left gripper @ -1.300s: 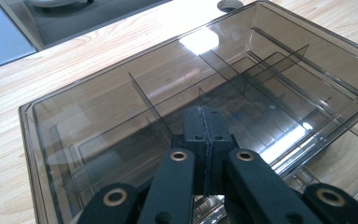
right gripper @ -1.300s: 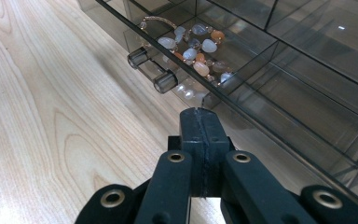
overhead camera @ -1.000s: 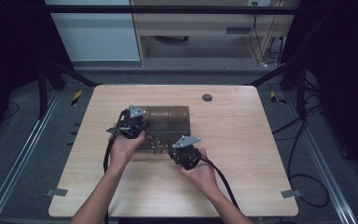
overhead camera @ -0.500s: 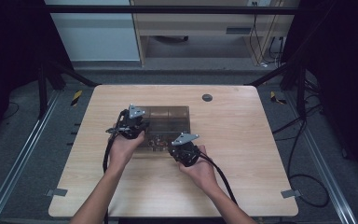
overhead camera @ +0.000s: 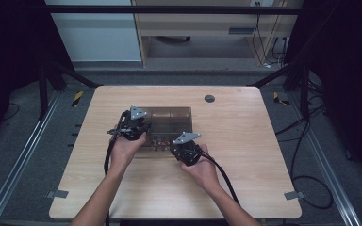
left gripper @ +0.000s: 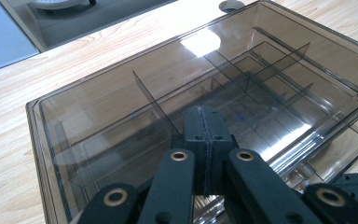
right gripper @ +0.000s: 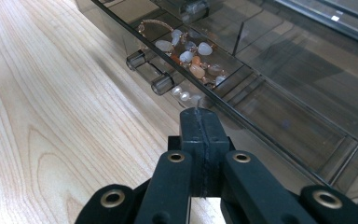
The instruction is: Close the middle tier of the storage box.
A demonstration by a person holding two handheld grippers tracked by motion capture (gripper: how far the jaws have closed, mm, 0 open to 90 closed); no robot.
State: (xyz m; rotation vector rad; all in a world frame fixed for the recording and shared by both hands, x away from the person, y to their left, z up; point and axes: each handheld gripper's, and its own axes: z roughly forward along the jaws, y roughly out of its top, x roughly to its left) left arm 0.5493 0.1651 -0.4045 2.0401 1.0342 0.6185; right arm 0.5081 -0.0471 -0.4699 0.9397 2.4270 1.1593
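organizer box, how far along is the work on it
The organizer box sits on the table with beads already in a front compartment. Both grippers, left on the lid and right at the front edge, are closed. Whether opening or closing remains, I cannot tell.

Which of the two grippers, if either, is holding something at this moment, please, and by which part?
Neither. The left gripper rests shut on the smoky plastic box's lid; the right gripper is shut beside the drawer front, grasping nothing.
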